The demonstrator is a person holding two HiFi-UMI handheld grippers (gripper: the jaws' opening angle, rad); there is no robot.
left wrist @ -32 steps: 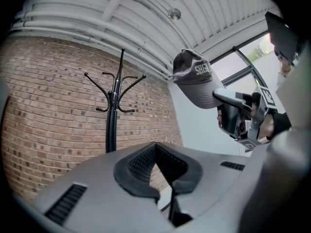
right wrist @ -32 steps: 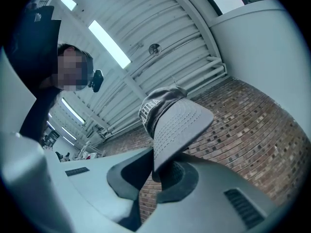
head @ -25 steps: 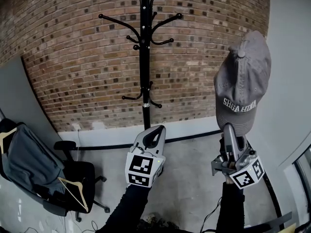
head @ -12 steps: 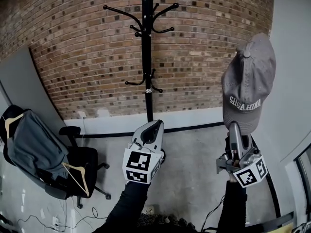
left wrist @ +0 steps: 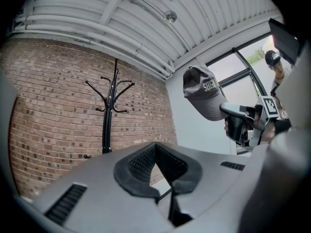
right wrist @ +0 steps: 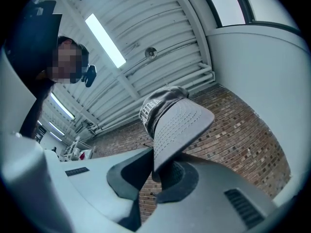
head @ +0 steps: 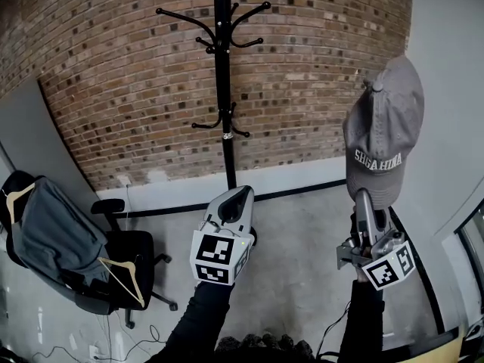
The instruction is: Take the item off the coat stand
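Observation:
A grey baseball cap (head: 382,131) with white lettering hangs upright in the air at the right, held by its brim in my right gripper (head: 364,200), which is shut on it. The right gripper view has the brim (right wrist: 177,127) clamped between the pads and the crown above. The black coat stand (head: 222,82) rises against the brick wall, its hooks bare, well left of the cap. My left gripper (head: 240,197) is raised at the centre, below the stand, shut with nothing in it. The left gripper view takes in the stand (left wrist: 108,115) and the cap (left wrist: 204,93).
A black office chair (head: 113,267) draped with a grey garment (head: 49,237) and wooden hangers stands at the left. A grey panel leans on the brick wall at far left. A pale wall and a window edge lie at the right. Cables trail on the concrete floor.
The view has shifted slightly, so the coat stand sits a little further from me. The cap stays clamped in the right gripper; both grippers hold nearly the same positions.

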